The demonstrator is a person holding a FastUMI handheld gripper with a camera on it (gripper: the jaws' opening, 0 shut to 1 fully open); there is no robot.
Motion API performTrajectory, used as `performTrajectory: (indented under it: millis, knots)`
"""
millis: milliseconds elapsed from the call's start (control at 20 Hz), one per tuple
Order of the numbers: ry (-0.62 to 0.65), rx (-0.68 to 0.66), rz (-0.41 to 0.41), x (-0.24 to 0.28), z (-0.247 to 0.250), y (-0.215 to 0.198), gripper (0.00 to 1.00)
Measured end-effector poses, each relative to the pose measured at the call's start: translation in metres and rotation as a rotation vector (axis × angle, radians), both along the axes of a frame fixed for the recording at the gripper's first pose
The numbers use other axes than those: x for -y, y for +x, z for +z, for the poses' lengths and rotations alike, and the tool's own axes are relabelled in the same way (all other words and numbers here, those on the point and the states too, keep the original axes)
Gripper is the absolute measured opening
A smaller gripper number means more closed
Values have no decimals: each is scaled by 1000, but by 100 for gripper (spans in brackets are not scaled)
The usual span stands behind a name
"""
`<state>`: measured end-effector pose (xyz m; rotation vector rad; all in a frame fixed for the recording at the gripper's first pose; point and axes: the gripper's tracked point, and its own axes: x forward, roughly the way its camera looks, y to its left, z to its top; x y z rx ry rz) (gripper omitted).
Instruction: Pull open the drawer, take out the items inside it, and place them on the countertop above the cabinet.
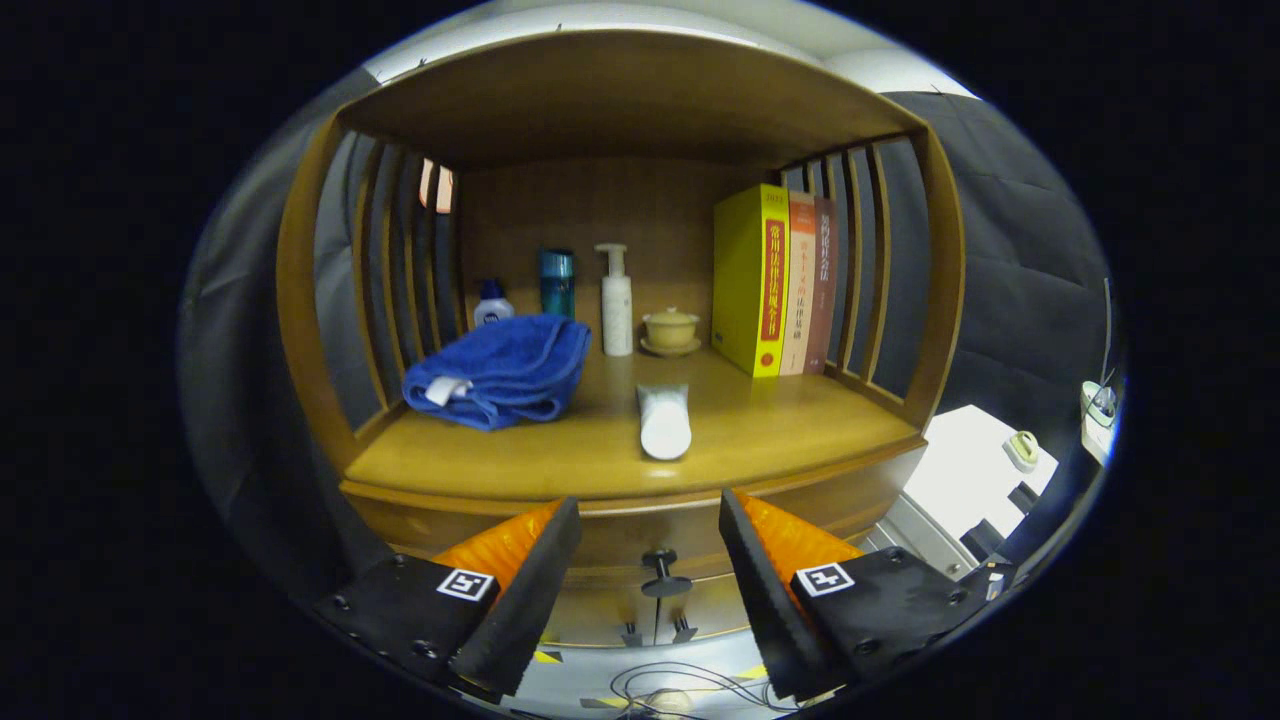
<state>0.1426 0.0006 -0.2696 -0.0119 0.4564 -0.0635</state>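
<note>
Tool (650, 520) held with fingers spread apart, gripping nothing, aimed at the front of a wooden cabinet (300, 300). Framed in the gap between the fingers: the dark knob (665, 572) of the drawer (640, 545), apart from both fingers and a little beyond them. Drawer front flush under the tabletop (780, 430), closed as far as can be told; contents hidden. Lying on the tabletop just above the knob, a white tube (664, 420), cap end toward the tool. Left of the tube, a folded blue towel (500, 370) with a white tag. Behind the tube against the back panel, upright: a white pump bottle (616, 300), a teal bottle (557, 282) to its left, a small blue-capped bottle (492, 302) further left, partly behind the towel. Right of the pump bottle, a yellowish lidded cup (670, 328) on its saucer. Right of the cup, three books (775, 280) standing upright, yellow one nearest, leaning on nothing visible but the slatted side. Below the drawer, a pair of lower doors with small handles (656, 632).
</note>
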Motion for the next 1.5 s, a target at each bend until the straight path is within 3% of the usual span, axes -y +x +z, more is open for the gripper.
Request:
performTrajectory:
  millis: [450, 750, 950, 1500]
  knots:
    - [21, 144, 38, 6, 172, 3, 95]
    - [3, 210, 53, 15, 248, -5, 95]
    - [11, 225, 70, 12, 276, -14, 95]
    - [23, 243, 72, 7, 271, -20, 95]
